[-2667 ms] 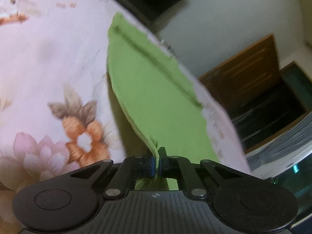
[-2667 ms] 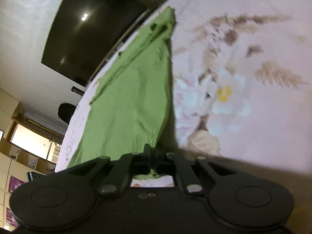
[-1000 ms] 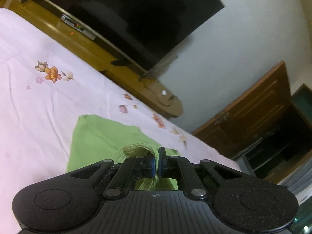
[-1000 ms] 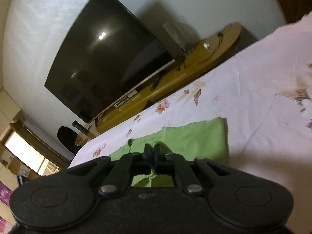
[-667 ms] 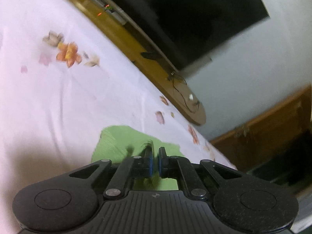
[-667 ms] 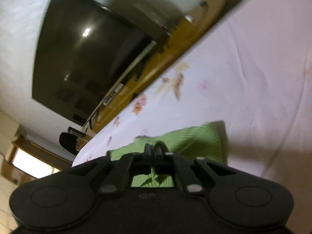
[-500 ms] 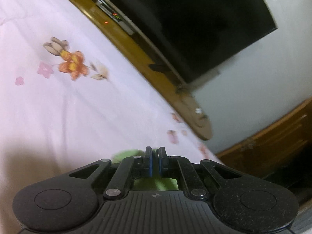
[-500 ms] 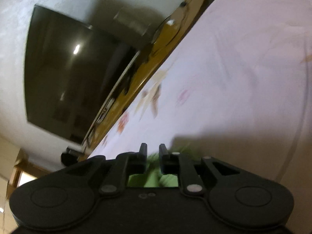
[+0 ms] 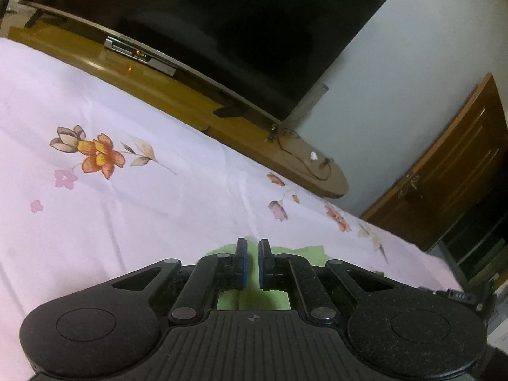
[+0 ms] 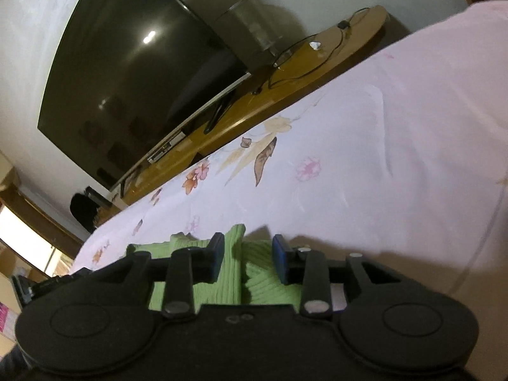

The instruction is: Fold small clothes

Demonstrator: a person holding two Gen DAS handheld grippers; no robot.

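Where the pink flowered sheet (image 9: 133,209) runs toward the TV (image 9: 222,22), the green cloth (image 10: 228,273) lies bunched flat on it, on the side away from the TV and right under both grippers. In the right wrist view a raised ridge of the cloth stands between the fingers of the right gripper (image 10: 246,255); its jaws are opening, and the blue pads (image 10: 279,262) stand clear of the ridge on either side, so nothing is clamped. In the left wrist view the left gripper (image 9: 250,262) shows only a narrow slit between its pads, and the cloth (image 9: 304,250) peeks out beyond and beneath its fingers; whether any fabric is pinched in that slit cannot be told. Between the cloth and the TV the sheet is open, marked only by printed flowers and faint creases. The sheet's far edge meets a wooden stand (image 9: 197,108) under the TV, with a cable on its rounded end. Right of the TV, past a white wall, stands a brown door (image 9: 451,171).
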